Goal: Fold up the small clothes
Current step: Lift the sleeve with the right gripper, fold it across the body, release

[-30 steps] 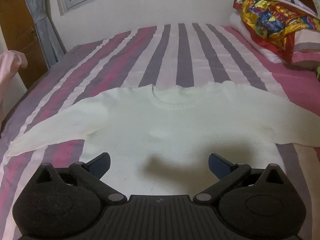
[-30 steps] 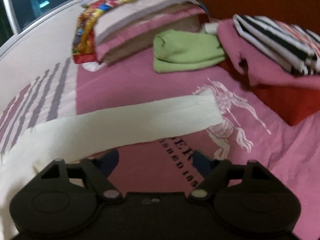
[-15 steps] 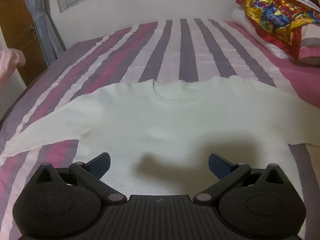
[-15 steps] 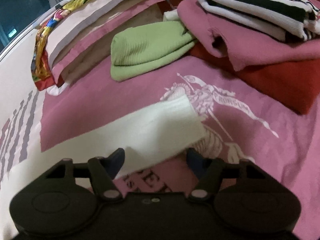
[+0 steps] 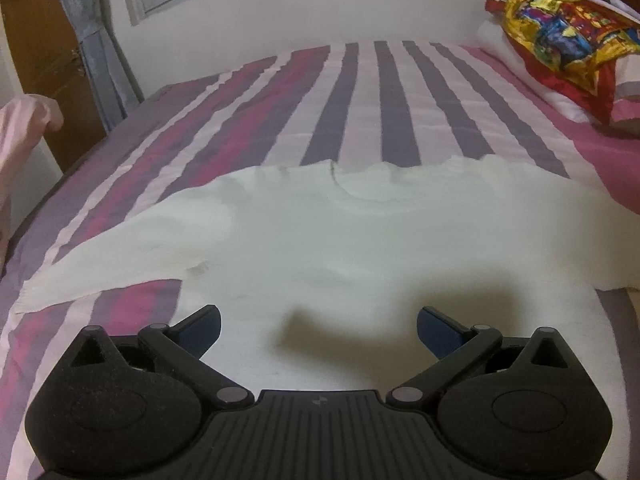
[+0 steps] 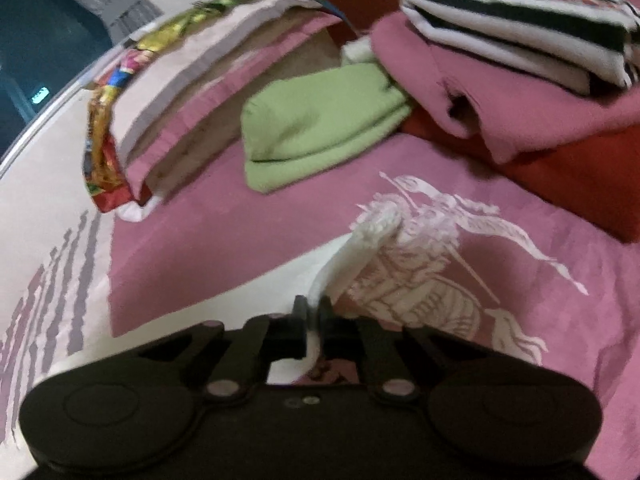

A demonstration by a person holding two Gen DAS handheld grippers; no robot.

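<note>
Bed (image 5: 360, 92); right hand-held gripper (image 6: 313, 312) pinching sleeve (image 6: 360, 248).

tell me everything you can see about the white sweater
The white sweater is a cream, soft-looking knit with a round ribbed neckline and long sleeves. It lies flat and spread out on the striped bedspread, neckline toward the far wall, one sleeve stretched out to the left side. The other sleeve reaches onto the pink logo cover, where the right gripper is shut on it near the cuff, bunching it. The left gripper hovers open above the lower body.
</note>
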